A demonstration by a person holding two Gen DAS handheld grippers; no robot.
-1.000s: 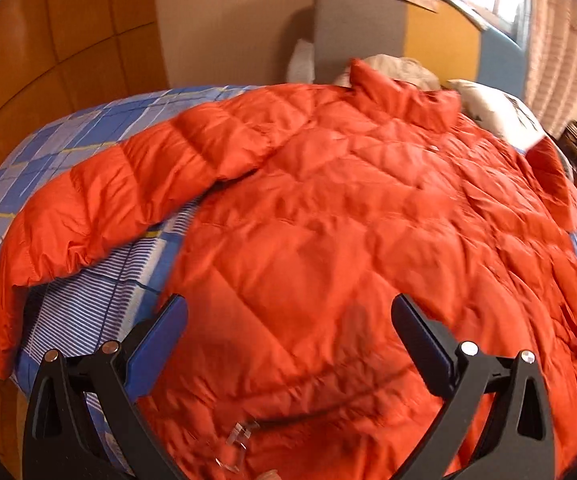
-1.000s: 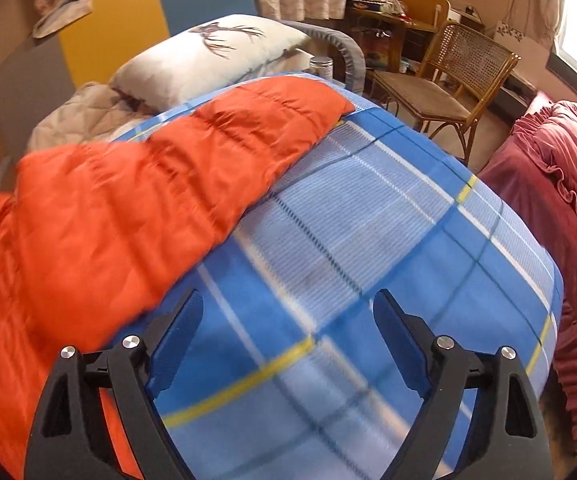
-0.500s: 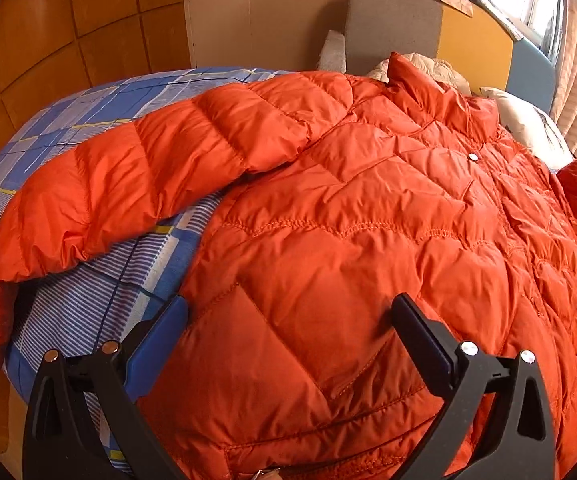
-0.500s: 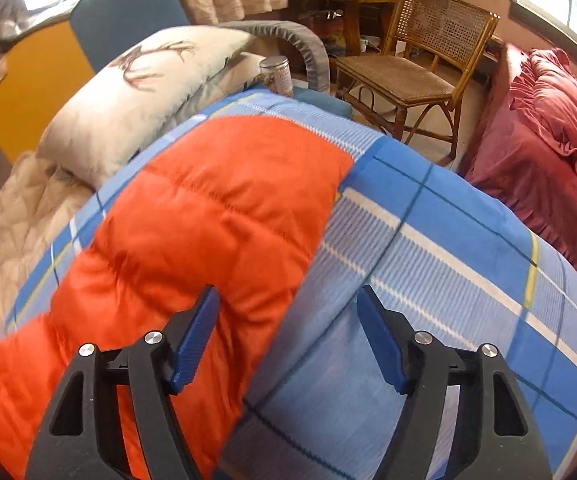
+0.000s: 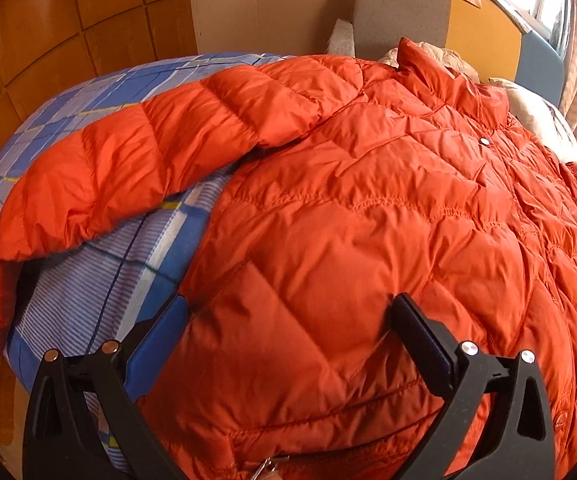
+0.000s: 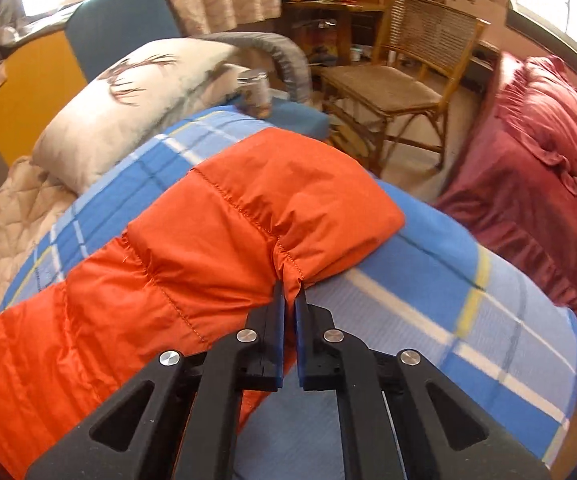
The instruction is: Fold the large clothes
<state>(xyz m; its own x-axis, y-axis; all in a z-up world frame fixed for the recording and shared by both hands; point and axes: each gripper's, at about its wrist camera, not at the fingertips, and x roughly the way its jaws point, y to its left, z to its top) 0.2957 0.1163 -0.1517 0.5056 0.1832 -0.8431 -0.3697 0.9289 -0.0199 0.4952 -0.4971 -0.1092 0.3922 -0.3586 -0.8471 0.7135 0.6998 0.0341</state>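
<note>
Jacket point(image 5: 368, 220), 1 orange puffer, is lying spread front-up on the plaid bed point(image 6: 428, 320); right gripper point(image 6: 290, 300), wide apart 0.5 s ago, is now pinching the right sleeve point(image 6: 248, 220) cuff edge, so sleeve folding is likely starting. Left gripper point(image 5: 288, 328) is hovering agape over the jacket's hem; 2 sleeves are counted.

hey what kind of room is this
Most likely a bedroom in a home: an orange jacket is spread on a bed with a blue plaid sheet, a pillow lies at its head, and a wicker chair stands beside it.
</note>
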